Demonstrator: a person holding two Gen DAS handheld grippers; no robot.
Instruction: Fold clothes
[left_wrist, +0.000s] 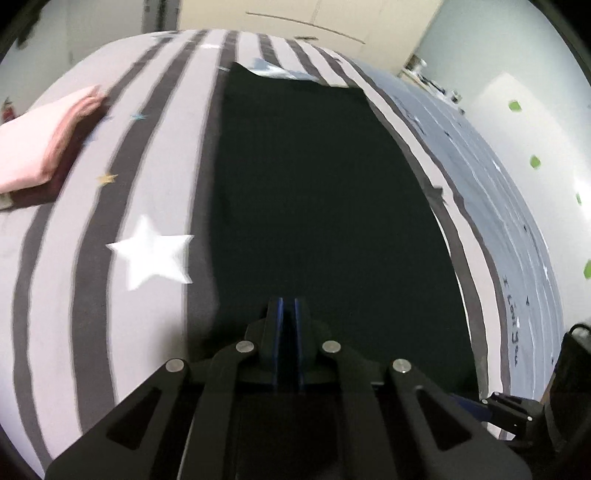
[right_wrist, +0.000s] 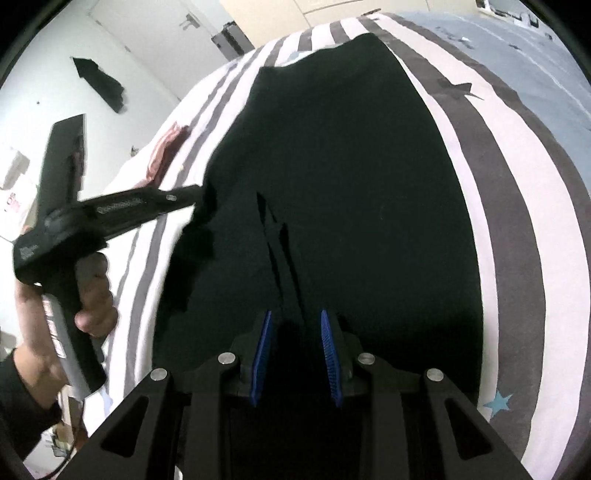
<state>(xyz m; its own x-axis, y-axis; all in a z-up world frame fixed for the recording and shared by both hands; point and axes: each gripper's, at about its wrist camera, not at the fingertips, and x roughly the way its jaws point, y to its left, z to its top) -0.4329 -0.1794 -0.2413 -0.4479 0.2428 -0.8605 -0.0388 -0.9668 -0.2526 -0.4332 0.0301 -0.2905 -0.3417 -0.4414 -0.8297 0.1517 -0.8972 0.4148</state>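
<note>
Striped bedsheet (left_wrist: 155, 155) under dark garment (left_wrist: 314, 206); white walls (left_wrist: 524, 122) behind.

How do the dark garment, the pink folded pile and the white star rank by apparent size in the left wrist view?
1. dark garment
2. pink folded pile
3. white star; it lies nearer the camera, so its true size is unsure.

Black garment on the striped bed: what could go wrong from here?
The left gripper pinches only the edge of the black garment, so the cloth may slip out. The right gripper is open and holds nothing, so a lift could drag the garment askew toward the folded pink clothes.
</note>
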